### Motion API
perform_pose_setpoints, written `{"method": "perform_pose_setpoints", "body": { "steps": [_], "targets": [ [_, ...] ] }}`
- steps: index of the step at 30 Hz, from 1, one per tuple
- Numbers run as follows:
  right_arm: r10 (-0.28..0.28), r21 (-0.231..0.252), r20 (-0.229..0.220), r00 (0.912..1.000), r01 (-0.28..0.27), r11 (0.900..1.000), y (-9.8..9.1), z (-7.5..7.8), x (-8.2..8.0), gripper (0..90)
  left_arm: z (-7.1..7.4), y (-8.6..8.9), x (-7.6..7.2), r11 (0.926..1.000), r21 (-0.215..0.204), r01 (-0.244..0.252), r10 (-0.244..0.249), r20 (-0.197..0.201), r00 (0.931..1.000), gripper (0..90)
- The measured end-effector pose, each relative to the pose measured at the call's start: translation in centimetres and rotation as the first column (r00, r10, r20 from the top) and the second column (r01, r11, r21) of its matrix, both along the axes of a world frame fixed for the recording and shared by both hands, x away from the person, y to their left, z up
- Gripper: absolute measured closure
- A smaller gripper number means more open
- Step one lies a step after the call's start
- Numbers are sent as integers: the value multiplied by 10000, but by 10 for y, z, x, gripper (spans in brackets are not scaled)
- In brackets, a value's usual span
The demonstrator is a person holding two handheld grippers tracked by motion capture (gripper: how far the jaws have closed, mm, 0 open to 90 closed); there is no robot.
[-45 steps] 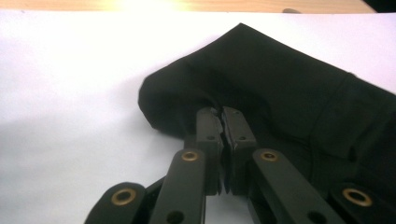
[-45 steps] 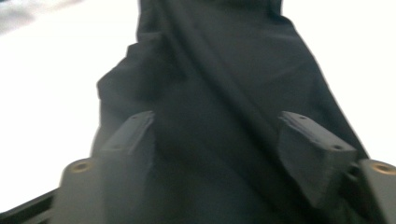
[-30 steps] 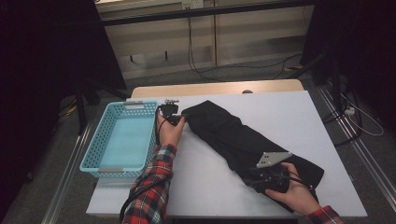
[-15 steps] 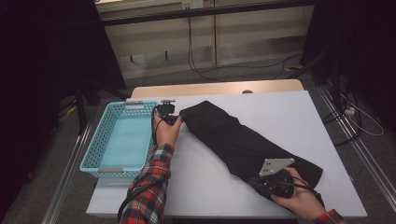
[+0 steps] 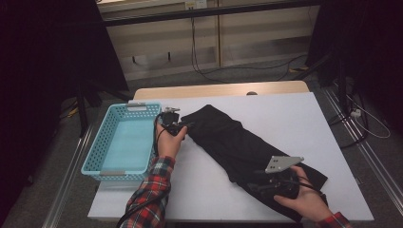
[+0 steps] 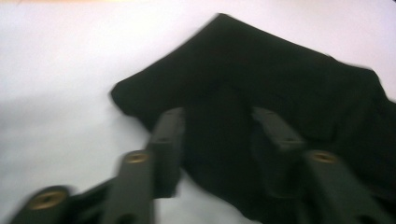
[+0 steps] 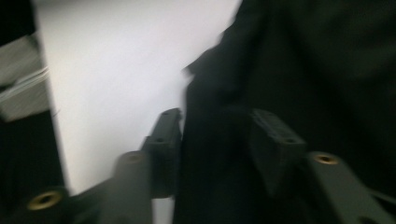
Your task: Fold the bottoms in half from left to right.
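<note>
A long black cloth [image 5: 237,142] lies slantwise on the white table [image 5: 209,190], from the back left to the front right. My left gripper [image 5: 187,126] is at its back-left corner. In the left gripper view the left gripper [image 6: 219,126] has just been opening, and the cloth's corner [image 6: 261,79] lies between the parted jaws, unpressed. My right gripper [image 5: 254,186] is at the cloth's front-right end, under a grey plate [image 5: 283,164]. In the right gripper view the right gripper [image 7: 215,126] has also just been opening, with the cloth's edge [image 7: 299,60] loose between the jaws.
A light blue plastic basket [image 5: 138,106] stands at the table's left edge, beside my left hand. A sleeve in red plaid [image 5: 152,190] comes in from the bottom. Bare white table [image 5: 294,114] stretches behind and to the right of the cloth. The floor behind holds cables.
Both hands have kept their places at the cloth's two ends, and the cloth lies as before.
</note>
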State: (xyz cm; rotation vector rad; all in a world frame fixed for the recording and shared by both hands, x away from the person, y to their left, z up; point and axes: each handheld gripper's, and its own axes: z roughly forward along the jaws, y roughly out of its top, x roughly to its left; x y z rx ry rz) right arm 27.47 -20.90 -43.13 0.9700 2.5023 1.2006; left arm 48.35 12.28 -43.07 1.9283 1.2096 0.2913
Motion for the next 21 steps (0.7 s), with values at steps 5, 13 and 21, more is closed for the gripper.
{"method": "perform_pose_setpoints", "body": {
  "steps": [5,13,21],
  "targets": [
    [-1112,213,70,9938,1110,9936,-25,3,13,461,2,-8,-13,9967,371,726,-750,678,9949,352],
    [-3660,-442,356,9299,3673,9290,-74,-3,38,548,2,-5,-18,9938,386,1044,-1075,886,9903,254],
    [-4442,-1144,68,8959,4420,8897,-88,-18,54,603,4,-4,-19,9921,513,1147,-1193,999,9878,242]
  ]
}}
